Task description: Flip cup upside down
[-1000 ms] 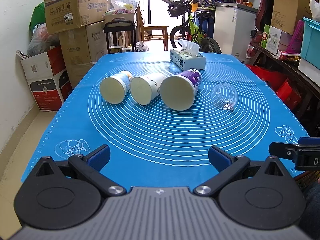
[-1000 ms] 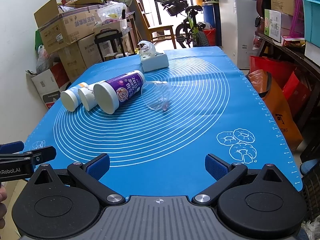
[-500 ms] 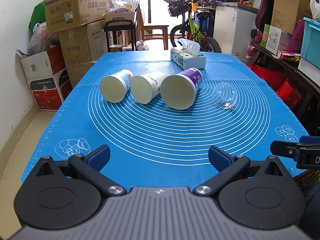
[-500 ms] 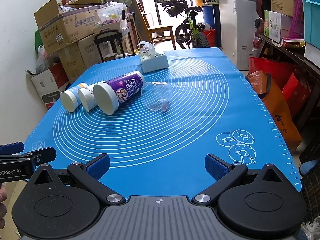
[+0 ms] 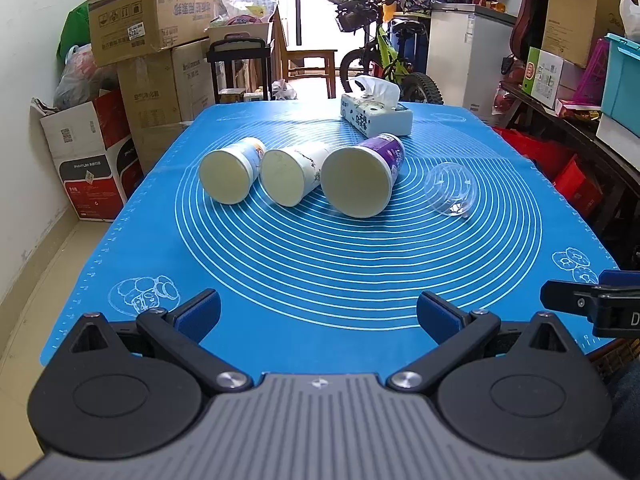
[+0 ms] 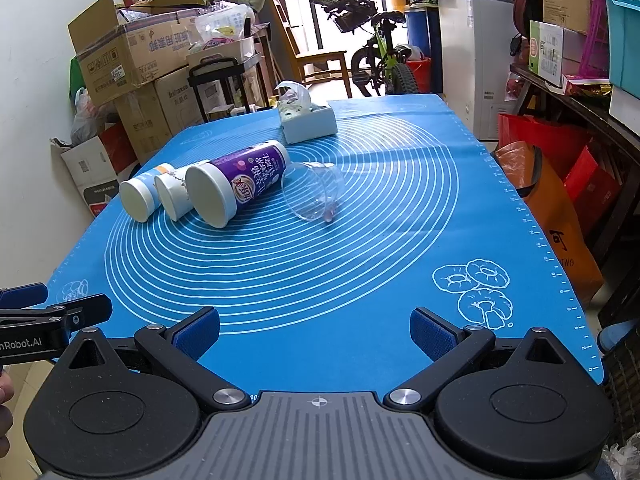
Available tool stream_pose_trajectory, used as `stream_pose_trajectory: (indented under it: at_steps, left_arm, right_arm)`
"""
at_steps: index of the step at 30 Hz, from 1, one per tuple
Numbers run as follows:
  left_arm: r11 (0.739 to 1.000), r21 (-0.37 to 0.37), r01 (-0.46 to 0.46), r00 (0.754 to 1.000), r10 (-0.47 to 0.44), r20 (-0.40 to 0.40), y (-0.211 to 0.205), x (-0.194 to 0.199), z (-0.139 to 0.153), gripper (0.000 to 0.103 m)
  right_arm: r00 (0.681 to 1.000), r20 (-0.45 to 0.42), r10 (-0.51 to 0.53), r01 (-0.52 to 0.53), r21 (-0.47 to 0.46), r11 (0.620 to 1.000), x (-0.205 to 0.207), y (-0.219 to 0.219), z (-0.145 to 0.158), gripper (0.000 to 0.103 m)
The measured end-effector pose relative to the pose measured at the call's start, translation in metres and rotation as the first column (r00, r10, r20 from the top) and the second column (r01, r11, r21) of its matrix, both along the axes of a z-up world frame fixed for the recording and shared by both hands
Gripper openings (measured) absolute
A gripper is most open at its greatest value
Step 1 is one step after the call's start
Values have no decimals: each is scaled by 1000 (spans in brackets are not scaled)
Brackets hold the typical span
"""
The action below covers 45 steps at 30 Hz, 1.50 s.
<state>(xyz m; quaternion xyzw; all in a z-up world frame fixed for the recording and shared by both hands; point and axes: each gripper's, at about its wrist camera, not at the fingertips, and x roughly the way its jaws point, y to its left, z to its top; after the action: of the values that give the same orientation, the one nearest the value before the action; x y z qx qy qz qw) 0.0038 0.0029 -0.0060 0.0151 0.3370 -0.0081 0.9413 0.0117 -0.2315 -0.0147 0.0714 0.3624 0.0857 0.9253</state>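
Note:
Several cups lie on their sides on the blue mat (image 5: 320,280), mouths toward me: a blue-and-white cup (image 5: 232,170) at left, a white cup (image 5: 292,176), a purple cup (image 5: 366,178) and a clear plastic cup (image 5: 451,192) at right. In the right wrist view they are the purple cup (image 6: 236,184), the clear cup (image 6: 314,194), the white cup (image 6: 174,196) and the blue-and-white cup (image 6: 142,196). My left gripper (image 5: 318,312) is open and empty at the near edge. My right gripper (image 6: 314,330) is open and empty, to its right.
A tissue box (image 5: 376,114) stands behind the cups, also in the right wrist view (image 6: 308,120). Cardboard boxes (image 5: 148,20) stack up at left, a bicycle (image 5: 380,60) and a white cabinet (image 5: 472,52) behind, shelves with boxes (image 6: 560,60) at right.
Both grippers have edged slightly forward toward the cups. Nothing on the mat has moved.

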Motion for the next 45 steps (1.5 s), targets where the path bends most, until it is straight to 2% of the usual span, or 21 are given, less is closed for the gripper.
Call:
stream_pose_trajectory:
  at_steps: [31, 35, 45]
  left_arm:
    - [1000, 1, -7, 1000, 7, -8, 0, 3, -2, 103]
    - [1000, 22, -4, 1000, 4, 6, 4, 4, 0, 103]
    - [999, 55, -3, 999, 0, 54, 30, 45, 12, 103]
  right_arm:
    - [1000, -1, 4, -4, -7, 1000, 1, 5, -2, 101]
    - [1000, 13, 7, -7, -8, 1000, 3, 7, -1, 101]
    - [999, 45, 20, -20, 5, 1000, 31, 17, 11, 101]
